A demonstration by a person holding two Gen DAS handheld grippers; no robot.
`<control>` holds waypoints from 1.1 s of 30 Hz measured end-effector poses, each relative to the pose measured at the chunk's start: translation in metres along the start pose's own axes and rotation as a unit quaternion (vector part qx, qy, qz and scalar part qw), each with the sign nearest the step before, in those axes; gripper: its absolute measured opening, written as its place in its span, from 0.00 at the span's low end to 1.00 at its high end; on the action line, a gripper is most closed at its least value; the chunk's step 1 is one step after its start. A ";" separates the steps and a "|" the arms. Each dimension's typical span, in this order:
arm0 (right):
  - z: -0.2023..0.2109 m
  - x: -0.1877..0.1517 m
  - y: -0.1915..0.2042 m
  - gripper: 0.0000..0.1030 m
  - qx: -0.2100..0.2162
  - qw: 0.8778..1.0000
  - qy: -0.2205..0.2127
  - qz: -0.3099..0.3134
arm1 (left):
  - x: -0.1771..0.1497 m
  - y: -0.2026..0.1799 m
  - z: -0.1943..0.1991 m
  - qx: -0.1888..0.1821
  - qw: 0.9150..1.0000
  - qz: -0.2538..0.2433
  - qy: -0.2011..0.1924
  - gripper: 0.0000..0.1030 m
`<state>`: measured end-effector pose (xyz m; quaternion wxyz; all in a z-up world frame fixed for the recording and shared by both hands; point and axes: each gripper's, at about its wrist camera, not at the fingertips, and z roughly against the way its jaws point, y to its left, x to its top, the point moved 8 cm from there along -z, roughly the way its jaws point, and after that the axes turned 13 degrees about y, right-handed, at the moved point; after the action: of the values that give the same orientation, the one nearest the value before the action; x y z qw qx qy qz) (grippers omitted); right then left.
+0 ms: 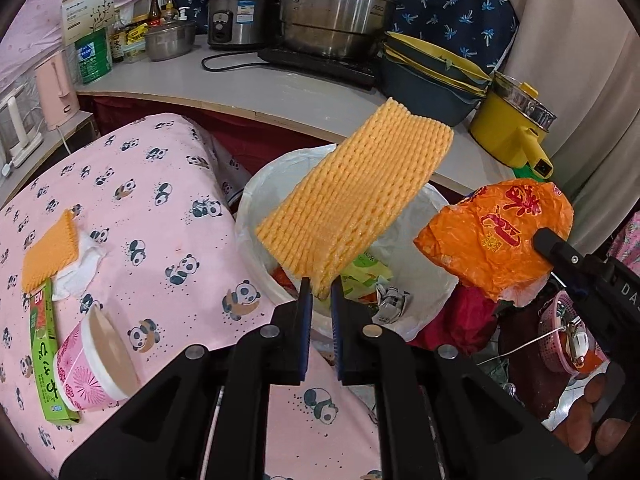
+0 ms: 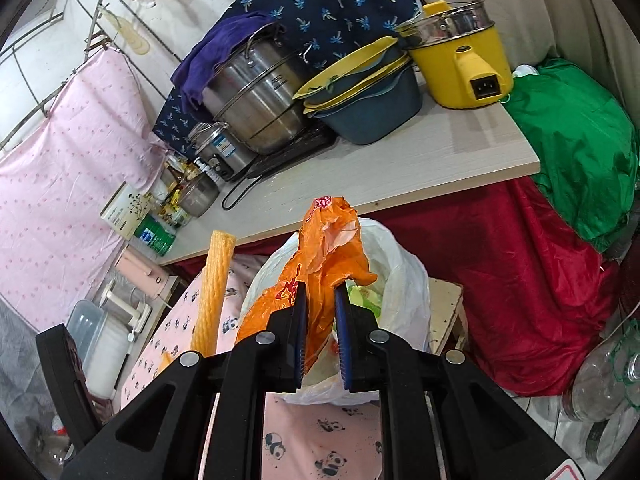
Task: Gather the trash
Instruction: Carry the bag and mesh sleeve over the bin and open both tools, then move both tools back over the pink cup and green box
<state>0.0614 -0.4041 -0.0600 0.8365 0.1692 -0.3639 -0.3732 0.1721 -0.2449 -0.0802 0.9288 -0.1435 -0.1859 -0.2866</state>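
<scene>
**Both pieces of trash carried, held over the bin**

Step in hand, as judged: drop-off. The left gripper [image 1: 320, 292] is clamped on the yellow foam net [image 1: 352, 196], held over the white-lined bin [image 1: 256, 216] at frame centre. The right gripper [image 2: 320, 320] is clamped on the orange plastic bag [image 2: 320, 264], just above the bin liner [image 2: 404, 280].

Next move: jaws to be opened once each item is inside the rim.

Still to be collected at lower left: a second foam net [image 1: 50, 252], tissue [image 1: 82, 264], paper cup [image 1: 96, 360], green box [image 1: 46, 356]. The bin already looks full, so spill-over is possible.
</scene>
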 end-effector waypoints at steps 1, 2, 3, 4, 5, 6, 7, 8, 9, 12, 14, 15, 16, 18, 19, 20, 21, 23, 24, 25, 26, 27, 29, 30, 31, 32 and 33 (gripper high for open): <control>0.000 0.001 -0.001 0.13 -0.001 1.000 -0.001 -0.002 | 0.001 -0.001 -0.002 -0.001 1.000 -0.001 0.000 0.11; 0.000 0.001 -0.003 0.13 -0.001 1.000 -0.001 -0.003 | 0.003 -0.003 -0.003 -0.002 1.000 -0.002 -0.001 0.14; -0.001 0.003 -0.003 0.13 -0.001 1.000 0.000 -0.004 | 0.004 -0.003 -0.004 0.001 1.000 -0.001 -0.002 0.25; -0.002 0.003 -0.003 0.13 -0.002 1.000 0.000 -0.003 | 0.005 -0.003 -0.005 0.002 1.000 -0.001 -0.004 0.31; -0.003 0.003 -0.003 0.13 -0.004 1.000 0.001 -0.002 | 0.006 -0.002 -0.005 0.005 1.000 0.001 -0.008 0.40; -0.004 0.004 -0.003 0.13 -0.004 1.000 0.001 -0.002 | 0.006 -0.002 -0.005 0.007 1.000 0.003 -0.010 0.42; -0.005 0.004 -0.003 0.13 -0.004 1.000 0.002 -0.001 | 0.006 0.000 -0.005 0.007 1.000 0.006 -0.010 0.43; -0.006 0.004 -0.002 0.13 -0.004 1.000 0.003 0.000 | 0.006 0.001 -0.005 0.006 1.000 0.009 -0.009 0.46; -0.007 0.005 -0.001 0.13 -0.004 1.000 0.004 0.002 | 0.007 0.004 -0.006 0.006 1.000 0.013 -0.009 0.48; -0.012 0.005 0.004 0.13 -0.003 1.000 0.006 0.007 | 0.006 0.010 -0.006 0.008 1.000 0.022 -0.008 0.50; -0.015 0.005 0.009 0.13 -0.002 1.000 0.008 0.013 | 0.005 0.016 -0.006 0.010 1.000 0.028 -0.009 0.52; -0.018 0.005 0.012 0.13 -0.001 1.000 0.010 0.016 | 0.005 0.018 -0.005 0.013 0.999 0.030 -0.010 0.52; -0.020 0.005 0.015 0.13 -0.001 1.000 0.012 0.019 | 0.004 0.021 -0.004 0.016 0.999 0.033 -0.012 0.53; -0.027 0.005 0.022 0.13 0.000 0.999 0.016 0.027 | 0.003 0.026 -0.002 0.022 0.999 0.037 -0.015 0.56; -0.030 0.005 0.025 0.13 0.000 0.999 0.019 0.031 | 0.003 0.028 -0.001 0.024 0.999 0.039 -0.017 0.58; -0.033 0.005 0.029 0.13 -0.001 0.999 0.020 0.035 | 0.002 0.031 0.001 0.027 0.999 0.042 -0.019 0.59; -0.037 0.005 0.032 0.13 -0.001 0.999 0.023 0.039 | 0.001 0.034 0.002 0.028 0.998 0.044 -0.020 0.59; -0.045 0.005 0.039 0.15 -0.002 0.999 0.029 0.046 | -0.001 0.040 0.003 0.033 0.998 0.049 -0.020 0.59; -0.049 0.005 0.042 0.18 -0.003 0.998 0.033 0.049 | -0.002 0.042 0.003 0.035 0.998 0.051 -0.019 0.60; -0.053 0.005 0.044 0.18 -0.005 0.998 0.035 0.052 | -0.003 0.045 0.004 0.038 0.998 0.053 -0.019 0.62; -0.057 0.005 0.047 0.19 -0.006 0.998 0.037 0.053 | -0.003 0.048 0.004 0.040 0.997 0.055 -0.020 0.65; -0.061 0.005 0.049 0.23 -0.007 0.998 0.042 0.053 | -0.004 0.050 0.005 0.043 0.997 0.058 -0.021 0.68; -0.066 0.004 0.052 0.29 -0.006 0.997 0.050 0.052 | -0.007 0.055 0.006 0.047 0.997 0.061 -0.023 0.71; -0.067 0.003 0.054 0.31 -0.004 0.997 0.051 0.051 | -0.008 0.058 0.007 0.049 0.997 0.063 -0.024 0.72; -0.067 0.002 0.056 0.32 -0.004 0.997 0.050 0.052 | -0.009 0.060 0.007 0.051 0.996 0.066 -0.024 0.73; -0.066 0.002 0.058 0.34 -0.003 0.997 0.050 0.053 | -0.010 0.062 0.008 0.052 0.996 0.067 -0.024 0.74; -0.066 0.000 0.061 0.34 -0.003 0.997 0.050 0.056 | -0.011 0.064 0.009 0.052 0.996 0.070 -0.025 0.76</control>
<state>0.1403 -0.3631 -0.0708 0.8734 0.1648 -0.3298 -0.3181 0.1989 -0.1855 -0.0869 0.9479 -0.1143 -0.2133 -0.2073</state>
